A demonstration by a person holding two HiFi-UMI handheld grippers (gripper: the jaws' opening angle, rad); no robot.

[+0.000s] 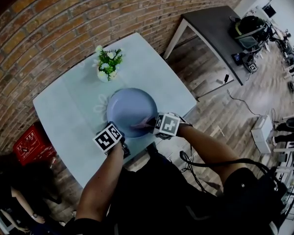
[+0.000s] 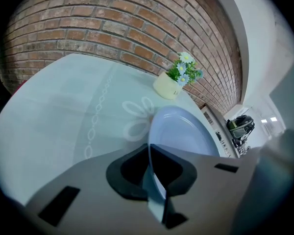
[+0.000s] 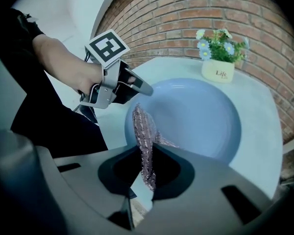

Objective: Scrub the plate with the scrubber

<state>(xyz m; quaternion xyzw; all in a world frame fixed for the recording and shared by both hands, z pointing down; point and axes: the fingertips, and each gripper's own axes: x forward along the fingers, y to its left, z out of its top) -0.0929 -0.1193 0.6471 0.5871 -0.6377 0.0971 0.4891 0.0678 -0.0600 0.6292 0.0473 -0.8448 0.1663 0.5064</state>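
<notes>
While I look down: a pale blue-green table (image 1: 63, 109) stands against a red brick wall (image 1: 63, 23), and both my claws are at its near side.
Landmark: a small cream pot of white and blue flowers (image 1: 107, 68), near the table's wall-side edge.
Plate: the round, shallow, light-blue plate (image 1: 130, 106) lies flat on the table just beside the flower pot, on the side toward me.
Left claw: my left gripper (image 2: 152, 176) is pressed together on the plate's rim, at the edge farthest from the flower pot; the thin rim runs between the pads.
Right claw: my right gripper (image 3: 147, 177) is pinching a flat, pinkish-purple glittery mesh scrubber (image 3: 143, 133), just beside the left claw on that same far-from-pot side.
Scrubber: it sticks out of the jaws over the plate's inner surface, pointing toward the flower pot; I cannot tell whether it presses on the plate.
Off the table: a red plastic crate (image 1: 32, 146) sits on the floor, well apart from the flower pot.
</notes>
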